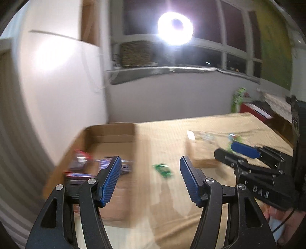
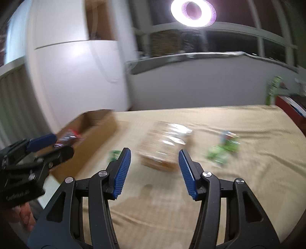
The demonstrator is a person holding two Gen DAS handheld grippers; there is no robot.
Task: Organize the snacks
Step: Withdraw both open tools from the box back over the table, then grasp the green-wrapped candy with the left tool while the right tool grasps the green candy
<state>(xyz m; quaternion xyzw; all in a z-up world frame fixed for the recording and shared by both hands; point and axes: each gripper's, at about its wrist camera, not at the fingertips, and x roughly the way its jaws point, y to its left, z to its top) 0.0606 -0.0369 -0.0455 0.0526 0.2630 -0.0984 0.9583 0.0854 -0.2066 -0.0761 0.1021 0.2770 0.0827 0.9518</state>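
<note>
- The left gripper has its blue pads standing well apart with nothing between them, over the tan tablecloth.
- The right gripper is parted about the same and is also empty; in the left wrist view it shows at the right edge, side-on, held by a hand that the frame cuts off.
- Both views are smeared by blur, so print and labels on the snacks cannot be read.
- The cardboard box lies open at the left of the table, its near wall partly hidden behind the left gripper's finger; red and dark packets lie inside, their shapes unclear.
- A small green packet lies on the cloth just beyond and between the left gripper's pads.
- A clear-wrapped brown pack lies ahead of the right gripper, between its pads' lines and not touching them.
- A cluster of green packets lies to the right of that pack, beyond the right finger; how many there are cannot be told.
- A ring light glares above and washes out the window behind it.
</note>
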